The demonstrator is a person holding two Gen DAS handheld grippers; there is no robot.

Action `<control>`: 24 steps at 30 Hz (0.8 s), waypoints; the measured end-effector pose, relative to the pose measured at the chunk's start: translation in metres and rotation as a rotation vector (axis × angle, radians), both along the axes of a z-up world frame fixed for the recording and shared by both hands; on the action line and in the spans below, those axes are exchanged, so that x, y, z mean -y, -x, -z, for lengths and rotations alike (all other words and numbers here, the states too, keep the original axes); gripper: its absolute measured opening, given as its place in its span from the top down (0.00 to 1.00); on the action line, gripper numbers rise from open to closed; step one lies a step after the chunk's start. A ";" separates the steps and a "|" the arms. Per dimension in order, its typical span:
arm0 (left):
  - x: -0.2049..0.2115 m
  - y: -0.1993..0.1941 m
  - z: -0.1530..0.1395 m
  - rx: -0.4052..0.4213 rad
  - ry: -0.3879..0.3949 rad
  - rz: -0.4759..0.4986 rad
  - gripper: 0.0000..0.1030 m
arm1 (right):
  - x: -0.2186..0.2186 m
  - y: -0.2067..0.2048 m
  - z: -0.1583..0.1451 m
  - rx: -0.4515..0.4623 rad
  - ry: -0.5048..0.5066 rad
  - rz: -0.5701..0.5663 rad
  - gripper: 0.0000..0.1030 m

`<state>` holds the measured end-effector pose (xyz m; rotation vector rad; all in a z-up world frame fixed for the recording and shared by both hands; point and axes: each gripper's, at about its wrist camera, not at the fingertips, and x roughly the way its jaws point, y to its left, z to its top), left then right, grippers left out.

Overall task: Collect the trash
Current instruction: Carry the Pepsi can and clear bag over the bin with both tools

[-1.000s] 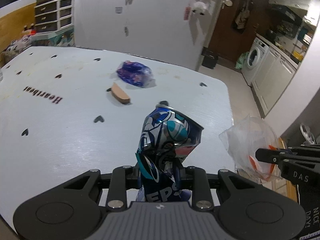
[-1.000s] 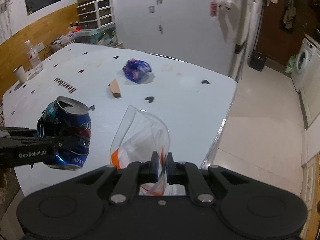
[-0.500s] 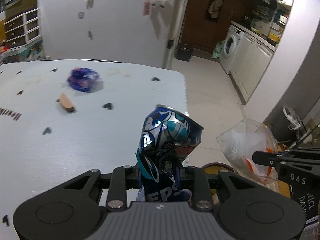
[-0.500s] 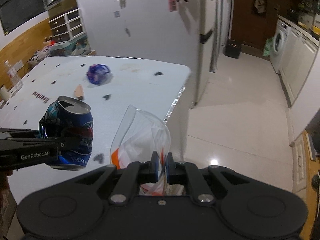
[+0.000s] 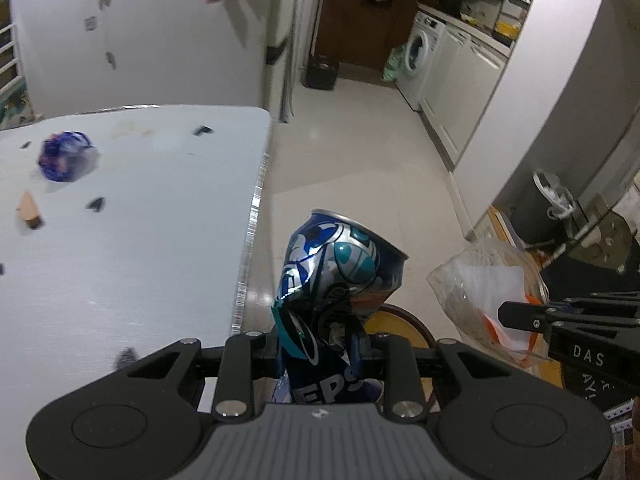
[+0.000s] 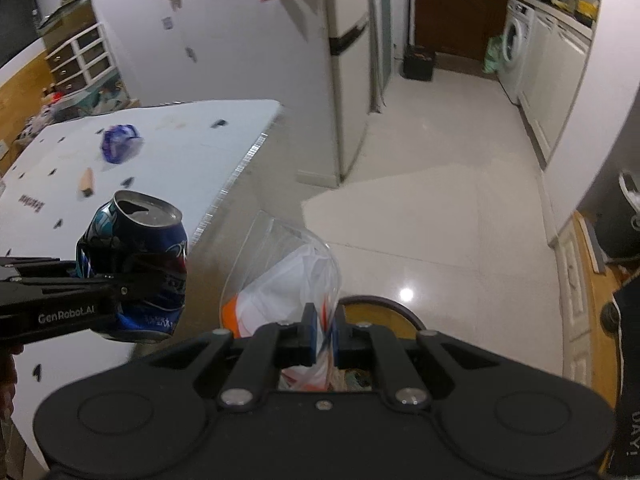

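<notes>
My left gripper (image 5: 320, 344) is shut on a crushed blue Pepsi can (image 5: 340, 276), held upright in the air past the white table's right edge. The can also shows in the right wrist view (image 6: 138, 264), left of the bag. My right gripper (image 6: 324, 330) is shut on the rim of a clear plastic bag (image 6: 288, 276) with white and orange trash inside; the bag's mouth gapes upward. In the left wrist view the bag (image 5: 488, 296) hangs to the right of the can, apart from it.
On the white table (image 5: 140, 240) lie a crumpled blue wrapper (image 5: 66, 156) and a small tan wooden piece (image 5: 28, 210). A round yellow bin or stool top (image 6: 384, 316) sits below the bag. A fridge (image 6: 352, 60), a washing machine (image 6: 516, 44) and glossy floor lie beyond.
Both grippers have swung right, off the table and over the floor, carrying the can and the bag. The can and bag keep about the same spacing.
</notes>
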<state>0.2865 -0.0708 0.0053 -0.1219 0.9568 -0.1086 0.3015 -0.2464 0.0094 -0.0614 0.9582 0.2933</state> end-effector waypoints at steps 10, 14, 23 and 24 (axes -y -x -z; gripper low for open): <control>0.043 -0.028 0.045 -0.108 0.006 0.034 0.72 | 0.061 -0.018 0.040 -0.099 0.004 0.095 0.93; 0.050 -0.040 0.066 -0.160 0.000 0.036 0.72 | 0.080 -0.026 0.063 -0.153 0.005 0.136 0.93; 0.070 -0.067 0.120 -0.282 -0.018 0.064 0.72 | 0.095 -0.059 0.127 -0.280 -0.006 0.182 0.93; 0.071 -0.069 0.125 -0.296 -0.016 0.065 0.72 | 0.092 -0.064 0.135 -0.293 0.005 0.170 0.93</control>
